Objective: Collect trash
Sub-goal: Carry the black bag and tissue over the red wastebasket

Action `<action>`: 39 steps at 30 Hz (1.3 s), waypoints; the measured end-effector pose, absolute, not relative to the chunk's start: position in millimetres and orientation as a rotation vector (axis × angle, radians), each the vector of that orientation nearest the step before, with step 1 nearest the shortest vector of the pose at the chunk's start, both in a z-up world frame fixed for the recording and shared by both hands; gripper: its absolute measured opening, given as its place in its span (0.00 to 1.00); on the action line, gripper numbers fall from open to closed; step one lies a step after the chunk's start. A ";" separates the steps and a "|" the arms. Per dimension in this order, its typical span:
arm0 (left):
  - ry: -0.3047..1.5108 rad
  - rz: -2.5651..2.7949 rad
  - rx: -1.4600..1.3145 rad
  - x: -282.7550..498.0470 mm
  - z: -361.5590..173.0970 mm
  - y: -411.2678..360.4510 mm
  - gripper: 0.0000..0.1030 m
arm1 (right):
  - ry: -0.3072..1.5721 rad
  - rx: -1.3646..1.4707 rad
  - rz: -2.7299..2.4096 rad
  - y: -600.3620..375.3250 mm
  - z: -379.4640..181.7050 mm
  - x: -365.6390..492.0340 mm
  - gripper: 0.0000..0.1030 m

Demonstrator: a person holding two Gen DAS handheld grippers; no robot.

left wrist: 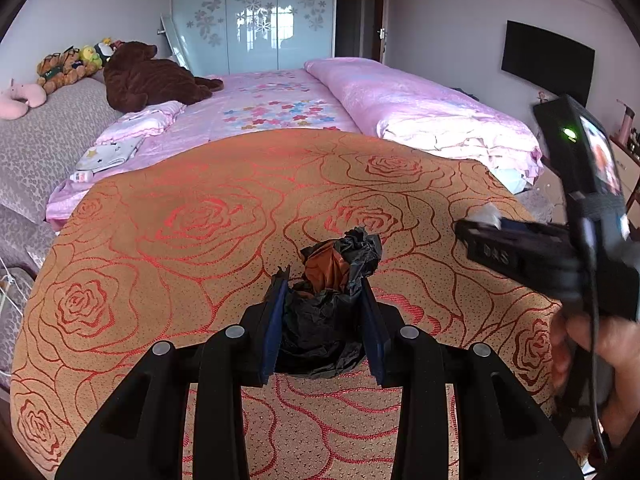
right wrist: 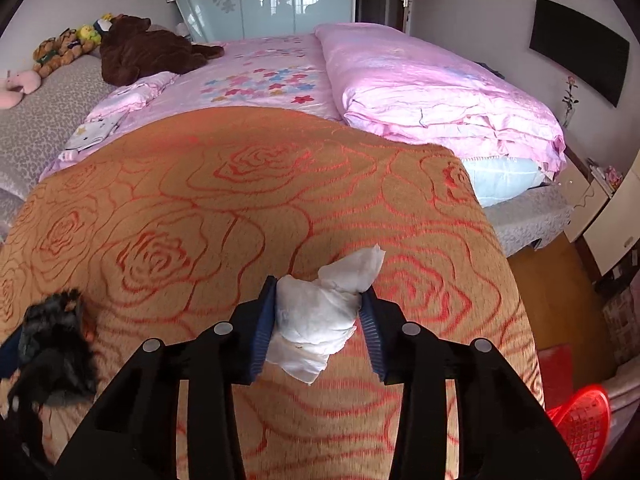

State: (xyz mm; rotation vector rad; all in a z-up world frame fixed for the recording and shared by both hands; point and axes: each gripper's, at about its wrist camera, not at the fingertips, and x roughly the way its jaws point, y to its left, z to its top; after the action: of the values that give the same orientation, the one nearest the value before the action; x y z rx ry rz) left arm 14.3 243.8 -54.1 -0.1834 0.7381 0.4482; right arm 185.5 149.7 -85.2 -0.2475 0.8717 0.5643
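While the black bag [left wrist: 328, 308] is clamped in the nearly closed left tongs [left wrist: 325, 300] above the rose-patterned cover [left wrist: 168, 216], the white tissue wad [right wrist: 320, 316] is gripped between the pads of the right tongs [right wrist: 318, 320]; it should be carried over and released inside the bag mouth.

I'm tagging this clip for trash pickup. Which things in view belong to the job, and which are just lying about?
Belong to the job:
- black plastic bag, clamped in the left tool
- white crumpled tissue, between the pads of the right tool

Just lying about:
- brown plush bear
- folded pink quilt
- red basket
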 end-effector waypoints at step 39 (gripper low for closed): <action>0.690 0.298 -0.116 15.5 -15.4 171.8 0.32 | 0.677 -0.076 0.540 -5.4 -19.5 100.2 0.38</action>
State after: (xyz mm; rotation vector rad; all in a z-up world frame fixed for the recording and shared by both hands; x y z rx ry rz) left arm 15.5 171.8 -15.4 -0.1156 0.6898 0.2983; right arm 100.2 -5.4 -19.5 -0.0763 0.6770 0.5398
